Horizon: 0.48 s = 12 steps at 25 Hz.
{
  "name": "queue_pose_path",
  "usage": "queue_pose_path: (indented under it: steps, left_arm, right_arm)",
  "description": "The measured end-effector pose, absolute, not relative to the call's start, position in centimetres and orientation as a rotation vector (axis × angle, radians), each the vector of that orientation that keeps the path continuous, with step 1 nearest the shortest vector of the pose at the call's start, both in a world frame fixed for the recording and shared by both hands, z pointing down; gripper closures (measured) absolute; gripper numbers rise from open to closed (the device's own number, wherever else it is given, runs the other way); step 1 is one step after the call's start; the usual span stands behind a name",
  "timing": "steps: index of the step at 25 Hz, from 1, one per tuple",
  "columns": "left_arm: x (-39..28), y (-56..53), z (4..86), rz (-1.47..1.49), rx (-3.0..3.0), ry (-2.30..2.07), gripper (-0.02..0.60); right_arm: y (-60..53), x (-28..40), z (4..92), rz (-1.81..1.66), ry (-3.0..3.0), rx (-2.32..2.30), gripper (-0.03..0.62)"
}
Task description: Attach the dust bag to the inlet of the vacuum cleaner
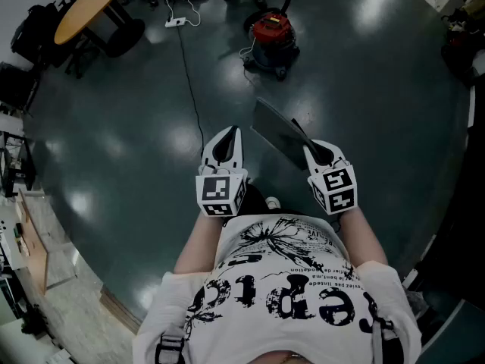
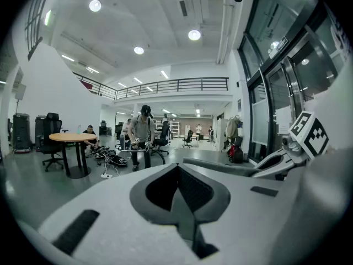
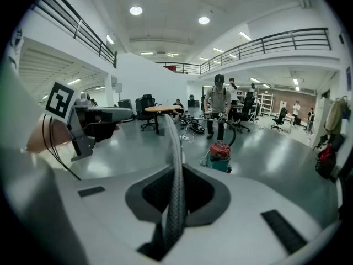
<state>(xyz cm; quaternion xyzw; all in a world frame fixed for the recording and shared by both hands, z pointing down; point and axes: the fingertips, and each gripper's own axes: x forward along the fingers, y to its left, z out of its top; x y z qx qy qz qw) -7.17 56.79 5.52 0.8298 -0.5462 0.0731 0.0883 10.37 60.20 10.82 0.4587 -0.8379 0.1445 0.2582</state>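
The red vacuum cleaner (image 1: 273, 36) stands on the dark floor well ahead of me, and the right gripper view shows it (image 3: 219, 156) beyond the jaws. My right gripper (image 1: 309, 149) is shut on a flat grey dust bag (image 1: 276, 131) that sticks out forward and to the left. In its own view the bag (image 3: 172, 148) runs edge-on up between the jaws. My left gripper (image 1: 227, 133) hangs beside it, shut with nothing in it (image 2: 177, 167). From the left gripper view the bag (image 2: 220, 167) and the right gripper (image 2: 276, 160) lie to the right.
A round wooden table (image 1: 91, 6) with black chairs stands far left. A white power strip (image 1: 176, 23) and its black cable (image 1: 189, 82) lie on the floor left of the vacuum. Shelving (image 1: 15, 226) lines the left edge. Other people (image 3: 219, 106) stand beyond the vacuum.
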Motion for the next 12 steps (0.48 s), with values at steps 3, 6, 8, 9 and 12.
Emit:
queue_pose_path:
  steps: [3,6,8,9,12]
  left_arm:
    - [-8.5,54.3,5.9,0.22,2.458,-1.626,0.578]
    - [-10.1,51.6,6.5,0.22,2.444,-1.621,0.578]
    - [-11.2,49.4,6.9,0.223,2.44,-1.609,0.58]
    - [-11.8,48.0,7.0,0.226,2.442,-1.599,0.578]
    - [-14.0,43.7,7.1,0.232,2.459,-1.562,0.58]
  right_arm:
    - [57.8,9.5,11.4,0.413,-2.26,1.245,0.571]
    - [55.3,8.3,12.0,0.437,-2.248,1.254,0.571]
    - [53.4,7.1,12.2,0.452,-2.238,1.258,0.571]
    - [52.2,6.5,12.2,0.458,-2.233,1.26,0.571]
    - [48.1,4.3,12.3,0.466,-2.214,1.274,0.571]
